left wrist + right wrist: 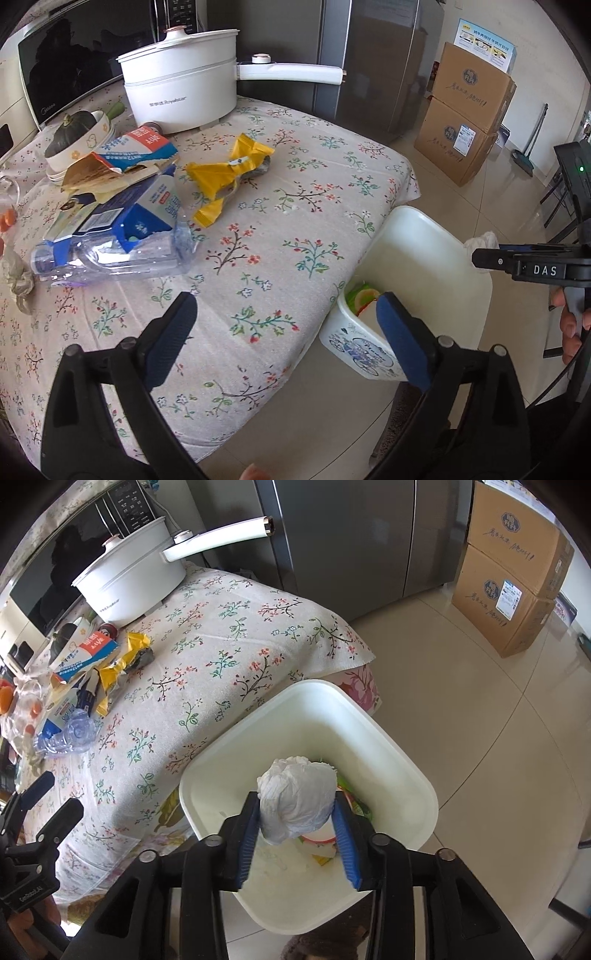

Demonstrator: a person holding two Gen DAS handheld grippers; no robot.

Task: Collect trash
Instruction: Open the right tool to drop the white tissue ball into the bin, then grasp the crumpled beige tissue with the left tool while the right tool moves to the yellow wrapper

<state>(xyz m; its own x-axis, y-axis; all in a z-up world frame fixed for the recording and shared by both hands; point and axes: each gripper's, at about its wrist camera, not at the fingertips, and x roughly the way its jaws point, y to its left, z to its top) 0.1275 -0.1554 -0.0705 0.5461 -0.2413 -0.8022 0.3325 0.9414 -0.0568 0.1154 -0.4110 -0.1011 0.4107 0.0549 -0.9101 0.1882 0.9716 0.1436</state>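
Right wrist: tissue wad [295, 797] between right fingers [247, 838] over bin [399, 760], grip unclear | left fingers [173, 332] apart

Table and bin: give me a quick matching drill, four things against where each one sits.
1 pot
2 yellow wrapper
3 tissue wad
4 bottle

A between the right gripper's fingers, over the bin
B at the table's back, by the microwave
C mid-table, alone
D lying flat under torn cartons

Pairs: 1-B, 2-C, 3-A, 4-D
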